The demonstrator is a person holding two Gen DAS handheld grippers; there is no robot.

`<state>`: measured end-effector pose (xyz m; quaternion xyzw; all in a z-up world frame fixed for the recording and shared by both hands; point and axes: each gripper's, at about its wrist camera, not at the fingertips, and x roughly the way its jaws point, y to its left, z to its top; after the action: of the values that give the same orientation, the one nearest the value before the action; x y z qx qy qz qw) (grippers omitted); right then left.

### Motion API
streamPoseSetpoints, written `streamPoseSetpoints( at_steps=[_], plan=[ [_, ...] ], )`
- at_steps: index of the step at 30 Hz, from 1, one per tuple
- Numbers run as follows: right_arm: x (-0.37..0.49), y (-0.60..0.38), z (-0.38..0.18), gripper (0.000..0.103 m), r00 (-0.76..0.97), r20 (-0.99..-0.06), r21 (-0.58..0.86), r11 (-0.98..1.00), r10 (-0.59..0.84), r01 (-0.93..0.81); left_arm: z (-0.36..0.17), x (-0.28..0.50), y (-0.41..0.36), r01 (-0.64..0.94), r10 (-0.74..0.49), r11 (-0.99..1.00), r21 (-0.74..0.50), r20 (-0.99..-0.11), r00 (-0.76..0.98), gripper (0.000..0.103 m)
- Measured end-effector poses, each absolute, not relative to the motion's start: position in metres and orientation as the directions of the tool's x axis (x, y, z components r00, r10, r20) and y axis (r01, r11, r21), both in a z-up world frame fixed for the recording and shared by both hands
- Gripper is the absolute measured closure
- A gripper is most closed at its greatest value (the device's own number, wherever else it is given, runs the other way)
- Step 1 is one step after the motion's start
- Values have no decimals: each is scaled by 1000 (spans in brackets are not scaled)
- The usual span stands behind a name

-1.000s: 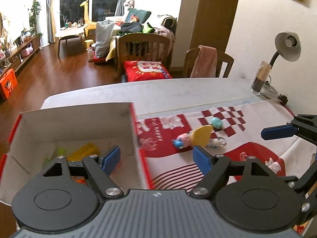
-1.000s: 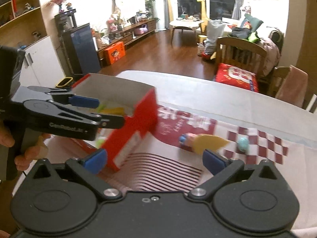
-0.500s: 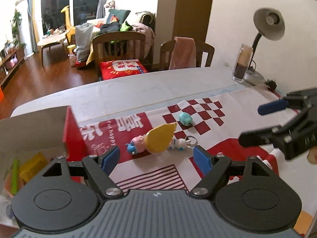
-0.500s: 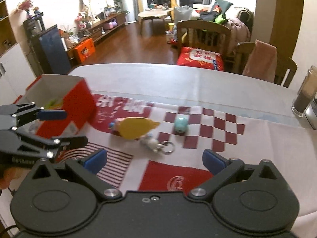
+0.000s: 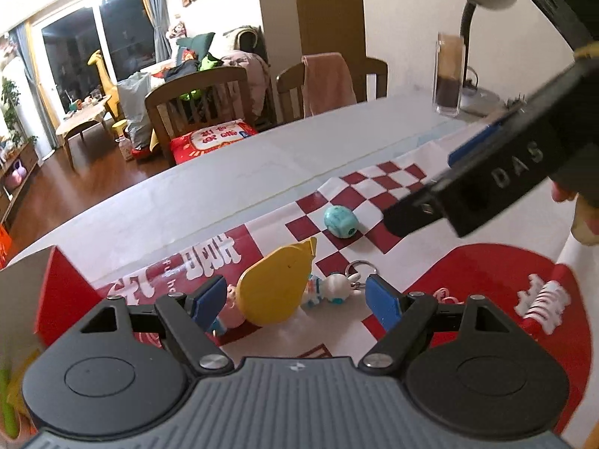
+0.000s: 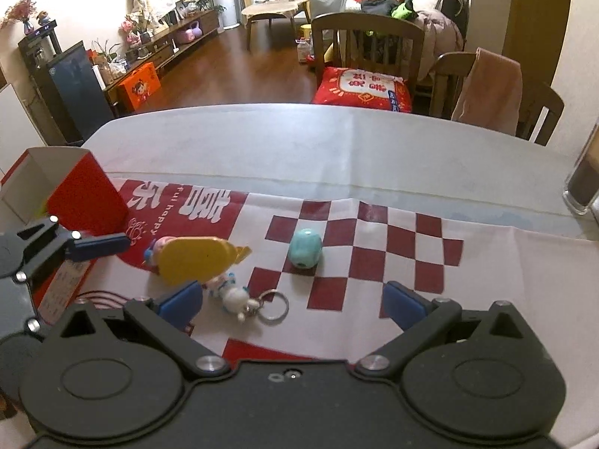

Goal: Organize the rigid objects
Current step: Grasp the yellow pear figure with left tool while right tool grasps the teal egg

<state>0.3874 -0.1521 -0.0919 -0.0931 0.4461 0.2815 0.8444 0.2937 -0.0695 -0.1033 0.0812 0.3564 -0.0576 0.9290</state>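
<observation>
We see both grippers gaping, empty: left gripper (image 5: 295,297) over the yellow toy (image 5: 275,286), right gripper (image 6: 292,305) above the keychain figure (image 6: 239,299); teal toy (image 6: 305,249) mid-table (image 6: 262,142), red box (image 6: 75,194) at its left edge.

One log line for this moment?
left tongs: open, over yellow toy | right tongs: open, empty | teal toy: on cloth

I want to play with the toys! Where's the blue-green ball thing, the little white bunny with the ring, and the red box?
blue-green ball toy (image 6: 305,247), right wrist view, on its rounded top.
white bunny keychain (image 6: 234,295), right wrist view, on its body.
red box (image 6: 88,200), right wrist view, on its red outer wall.
</observation>
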Motion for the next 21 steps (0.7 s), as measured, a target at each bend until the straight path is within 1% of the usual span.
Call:
streamPoseSetpoints(
  at_steps=[5,7,11,13,21],
  plan=[
    [404,-137,-108,3,430,-817,94,825,384,-557,-118,314,-67,161,-27,978,135,-680,732,22],
    [411,-132,-114,9,424,-825,94,831,373,-548,-122,319,-66,173,-26,973,150,-678,735,22],
    [425,-126,-126,15,411,-838,104,844,359,-527,-131,325,-68,199,-26,963,179,-676,736,22],
    [429,-124,-130,20,406,-844,103,848,351,-519,-135,327,-69,208,-27,960,190,-673,739,22],
    [436,-116,-142,30,395,-858,94,856,329,-509,-147,333,-68,223,-39,957,186,-679,733,22]
  ],
)
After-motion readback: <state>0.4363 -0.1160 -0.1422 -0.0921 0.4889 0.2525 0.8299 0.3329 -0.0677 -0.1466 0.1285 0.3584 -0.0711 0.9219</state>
